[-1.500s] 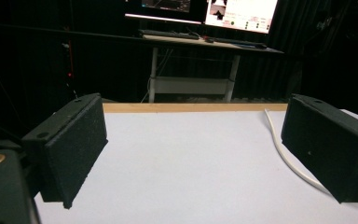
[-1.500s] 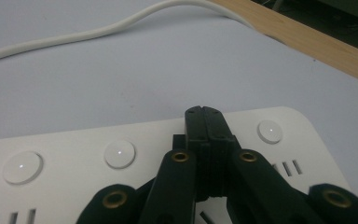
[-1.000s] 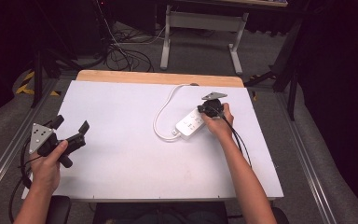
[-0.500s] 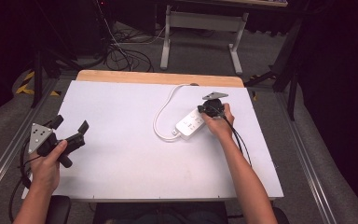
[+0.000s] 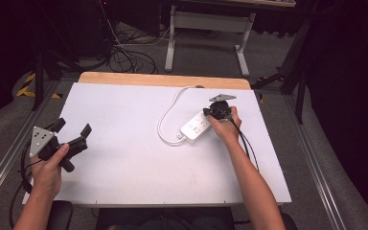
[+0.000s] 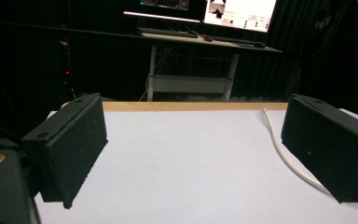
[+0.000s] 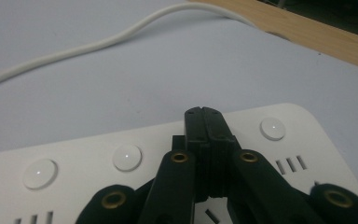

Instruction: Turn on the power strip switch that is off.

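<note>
High view, near edge: I see my left gripper (image 5: 72, 133) held in the left hand (image 5: 48, 167) over the table's (image 5: 124, 182) left side w/ jaws spread wide, nothing betw. them, well apart from everything else. Farther in & to the right, my right gripper (image 5: 210, 114) sits on the white power strip (image 5: 197, 127), jaws pressed together w/ tips down on the strip's top betw. two round buttons, per the right gripper view. Beyond that, the strip's white cord (image 5: 168, 112) loops left, then runs back toward the wooden far edge (image 5: 163, 79).
</note>
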`<action>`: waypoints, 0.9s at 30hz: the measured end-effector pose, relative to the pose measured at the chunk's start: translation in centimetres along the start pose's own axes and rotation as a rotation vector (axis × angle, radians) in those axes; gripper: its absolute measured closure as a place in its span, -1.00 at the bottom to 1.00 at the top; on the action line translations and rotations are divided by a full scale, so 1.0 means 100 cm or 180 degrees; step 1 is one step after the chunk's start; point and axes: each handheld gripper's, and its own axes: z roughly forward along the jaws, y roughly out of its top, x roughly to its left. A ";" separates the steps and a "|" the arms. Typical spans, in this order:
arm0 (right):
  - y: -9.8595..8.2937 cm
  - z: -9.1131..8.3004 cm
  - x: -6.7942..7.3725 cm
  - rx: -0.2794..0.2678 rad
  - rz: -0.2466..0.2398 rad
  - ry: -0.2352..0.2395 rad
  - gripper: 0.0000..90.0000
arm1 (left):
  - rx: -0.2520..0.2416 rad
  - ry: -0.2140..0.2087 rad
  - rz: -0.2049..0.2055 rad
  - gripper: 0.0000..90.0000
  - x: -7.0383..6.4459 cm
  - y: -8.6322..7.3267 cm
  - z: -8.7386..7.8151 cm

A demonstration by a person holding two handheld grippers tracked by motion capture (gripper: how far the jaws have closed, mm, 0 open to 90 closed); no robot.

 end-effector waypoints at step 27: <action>0.002 -0.038 -0.006 -0.0420 0.0146 0.0025 0.57 | 0.0001 -0.0018 -0.0011 -0.83 -0.001 0.000 0.003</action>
